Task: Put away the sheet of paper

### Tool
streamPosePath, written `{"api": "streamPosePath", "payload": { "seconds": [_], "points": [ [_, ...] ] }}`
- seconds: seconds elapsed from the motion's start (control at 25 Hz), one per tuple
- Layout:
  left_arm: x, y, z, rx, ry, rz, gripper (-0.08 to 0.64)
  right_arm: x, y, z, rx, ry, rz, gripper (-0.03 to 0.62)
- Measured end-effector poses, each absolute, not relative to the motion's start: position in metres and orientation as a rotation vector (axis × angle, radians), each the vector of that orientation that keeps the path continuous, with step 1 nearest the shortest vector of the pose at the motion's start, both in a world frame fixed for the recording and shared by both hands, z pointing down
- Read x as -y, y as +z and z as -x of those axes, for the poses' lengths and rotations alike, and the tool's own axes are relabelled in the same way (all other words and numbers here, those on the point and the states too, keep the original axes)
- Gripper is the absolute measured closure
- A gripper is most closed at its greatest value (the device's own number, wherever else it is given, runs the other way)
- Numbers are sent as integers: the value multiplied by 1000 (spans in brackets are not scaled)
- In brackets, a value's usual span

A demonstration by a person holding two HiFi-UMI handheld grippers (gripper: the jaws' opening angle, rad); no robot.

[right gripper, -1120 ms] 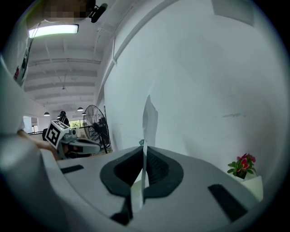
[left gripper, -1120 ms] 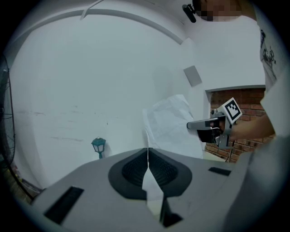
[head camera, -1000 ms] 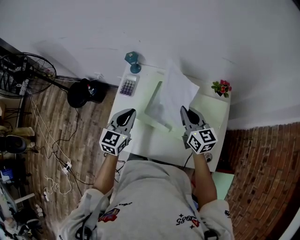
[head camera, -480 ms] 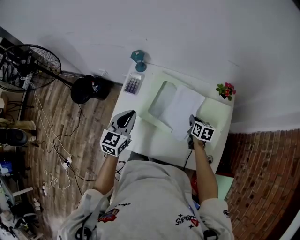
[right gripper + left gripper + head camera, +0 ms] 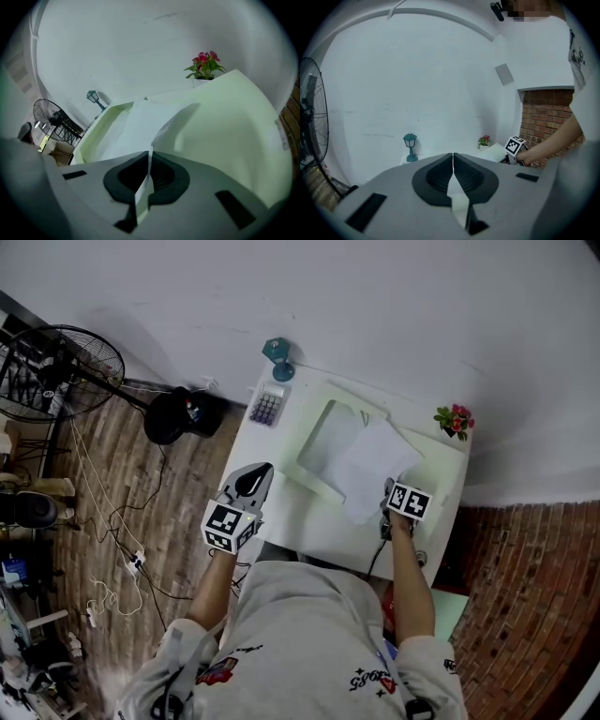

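- Head view: our left tongs (image 5: 251, 474) hover shut and empty at the white surface (image 5: 314, 521)'s left edge.
- Ahead, the white paper sheet (image 5: 370, 465) runs away from us, over the pale green open tray (image 5: 302, 454).
- Our right tongs (image 5: 388, 491), nearer, pinch its near edge.

From here the sheet of paper (image 5: 370, 470) looks thin, matt and white. The tray (image 5: 433, 471) seems to me smooth pale-green plastic with a faint sheen. The right gripper (image 5: 149, 159) has a matt grey plastic shell (its pads (image 5: 164, 176) look like black ribbed rubber). The floor (image 5: 103, 484) is worn wood planks, the wall (image 5: 543, 112) rough brick.
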State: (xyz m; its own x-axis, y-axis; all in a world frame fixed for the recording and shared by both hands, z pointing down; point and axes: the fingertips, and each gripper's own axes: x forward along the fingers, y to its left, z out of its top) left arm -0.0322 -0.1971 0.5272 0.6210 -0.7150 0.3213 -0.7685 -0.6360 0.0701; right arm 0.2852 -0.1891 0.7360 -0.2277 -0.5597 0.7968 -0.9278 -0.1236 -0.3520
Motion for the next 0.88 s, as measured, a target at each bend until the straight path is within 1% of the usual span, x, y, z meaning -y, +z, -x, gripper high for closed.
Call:
{"api": "streamPosePath", "payload": {
  "seconds": [0.12, 0.24, 0.52, 0.68, 0.88],
  "points": [
    [196, 529, 31, 1226, 397, -2640, 535, 183, 743, -290, 1755, 1310, -1664, 586],
    [196, 530, 31, 1227, 405, -2640, 535, 188, 740, -288, 1822, 1252, -1666, 586],
    [196, 532, 34, 1241, 417, -2631, 535, 196, 723, -274, 1944, 881, -1599, 586],
    [198, 534, 37, 1245, 421, -2617, 535, 186, 713, -274, 1989, 859, -1664, 586],
    [198, 537, 35, 1229, 430, -2618, 535, 179, 713, -267, 2066, 804, -1620, 586]
  ]
}}
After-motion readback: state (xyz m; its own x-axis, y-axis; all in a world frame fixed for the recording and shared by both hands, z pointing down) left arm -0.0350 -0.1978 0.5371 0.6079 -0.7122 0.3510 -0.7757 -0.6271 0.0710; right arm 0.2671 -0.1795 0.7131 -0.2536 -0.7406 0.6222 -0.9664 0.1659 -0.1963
